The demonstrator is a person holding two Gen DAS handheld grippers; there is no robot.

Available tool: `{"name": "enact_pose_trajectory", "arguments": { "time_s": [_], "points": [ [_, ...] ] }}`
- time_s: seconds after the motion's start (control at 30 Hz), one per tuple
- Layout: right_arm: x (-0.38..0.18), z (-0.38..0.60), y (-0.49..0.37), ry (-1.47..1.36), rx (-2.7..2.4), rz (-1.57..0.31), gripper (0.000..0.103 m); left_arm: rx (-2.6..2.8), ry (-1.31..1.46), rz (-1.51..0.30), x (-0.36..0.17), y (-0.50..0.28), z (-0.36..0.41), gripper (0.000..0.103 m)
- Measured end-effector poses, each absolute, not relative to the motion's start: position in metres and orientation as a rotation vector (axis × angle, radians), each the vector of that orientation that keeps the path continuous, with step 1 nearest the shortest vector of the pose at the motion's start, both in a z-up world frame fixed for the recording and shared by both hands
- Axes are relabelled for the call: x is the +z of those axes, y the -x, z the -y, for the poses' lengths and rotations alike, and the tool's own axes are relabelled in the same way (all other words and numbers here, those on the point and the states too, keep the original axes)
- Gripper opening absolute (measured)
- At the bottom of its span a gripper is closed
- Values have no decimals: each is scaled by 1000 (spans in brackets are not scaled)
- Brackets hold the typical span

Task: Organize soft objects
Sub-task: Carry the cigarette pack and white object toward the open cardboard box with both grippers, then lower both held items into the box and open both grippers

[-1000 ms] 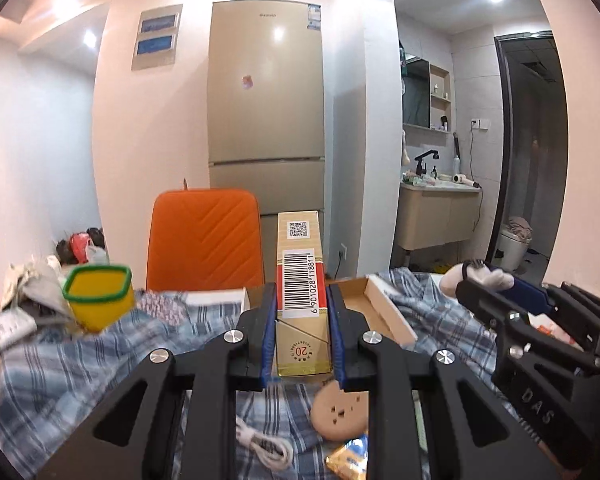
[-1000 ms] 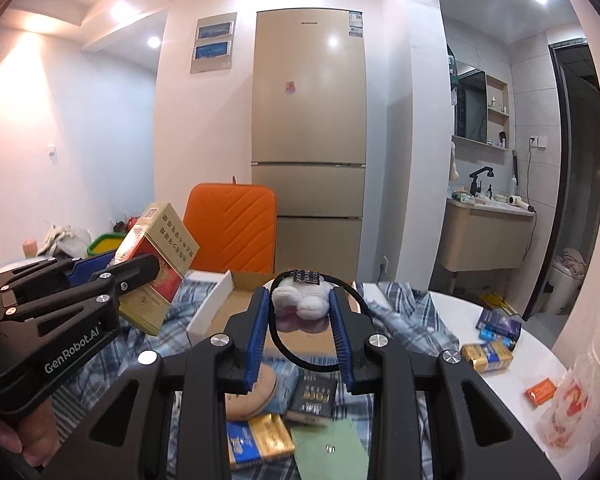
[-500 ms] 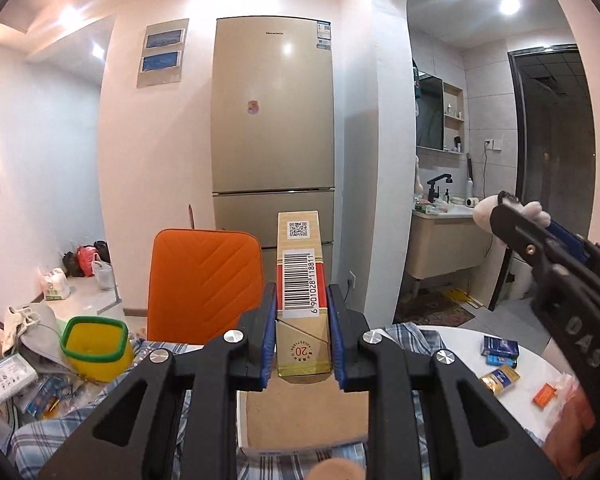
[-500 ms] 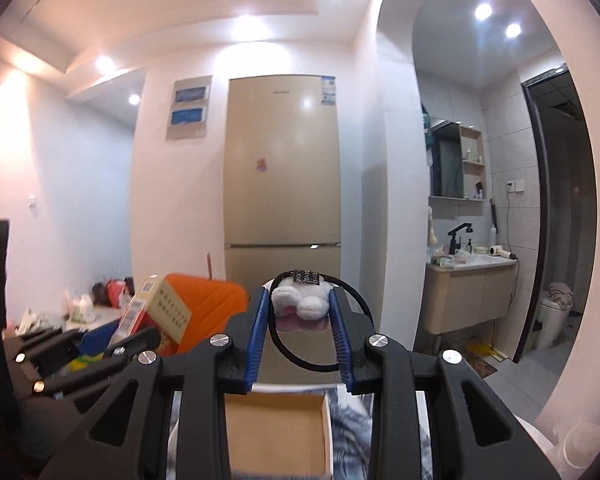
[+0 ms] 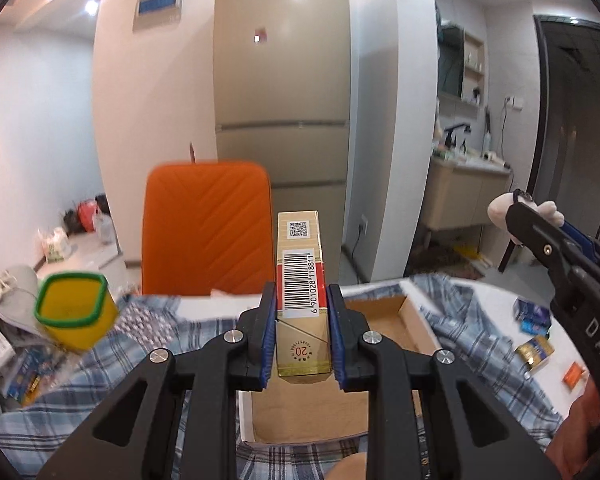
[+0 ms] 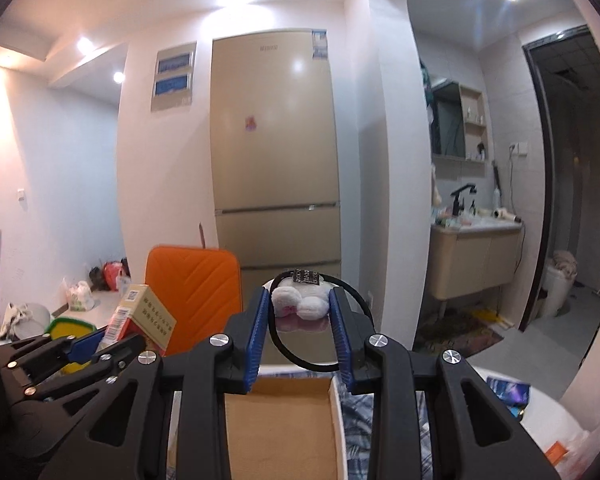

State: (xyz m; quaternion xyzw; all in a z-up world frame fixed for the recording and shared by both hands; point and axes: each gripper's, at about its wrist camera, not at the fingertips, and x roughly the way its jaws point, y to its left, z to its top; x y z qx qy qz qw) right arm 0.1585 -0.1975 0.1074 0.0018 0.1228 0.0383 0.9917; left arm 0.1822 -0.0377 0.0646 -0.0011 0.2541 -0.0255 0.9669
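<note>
My left gripper is shut on a gold and red cigarette carton with a barcode, held above an open cardboard box on the plaid cloth. My right gripper is shut on a white fluffy plush hair tie with a black elastic loop, held over the same cardboard box. The left wrist view shows the right gripper at the right edge with the plush in it. The right wrist view shows the left gripper low on the left with the carton.
A yellow tub with a green rim stands left on the cluttered table. An orange chair back and a beige fridge lie beyond. Small packets lie on the white tabletop at right. A plaid cloth covers the table.
Both grippers have moved across the table with their loads and now hang over the cardboard box. The right gripper rose. Both grips are unchanged.
</note>
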Motion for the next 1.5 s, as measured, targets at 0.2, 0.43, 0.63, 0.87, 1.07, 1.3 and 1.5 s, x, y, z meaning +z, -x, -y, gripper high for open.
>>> {"name": "enact_pose_trajectory", "arguments": {
  "time_s": [0.2,0.43,0.63,0.87,1.07,1.3,1.5],
  "points": [
    [64,190,-192,35,81,-359,32,-61,-16,-657,24,-210,39,22],
    [18,183,-219,50,104,-478,32,-69,-28,-769,-3,-224,37,22],
    [-12,177,-233,64,137,-569,32,-74,-22,-840,-19,-232,37,22],
    [-34,174,-244,64,159,-645,32,-77,-34,-865,-26,-233,40,22],
    [-36,172,-244,61,175,-649,32,-90,-19,-839,-24,-235,35,35],
    [-33,179,-243,61,149,-633,55,-76,1,-780,-12,-230,29,63],
    [-30,178,-241,76,139,-623,55,-58,-4,-772,-11,-230,27,63]
  ]
}}
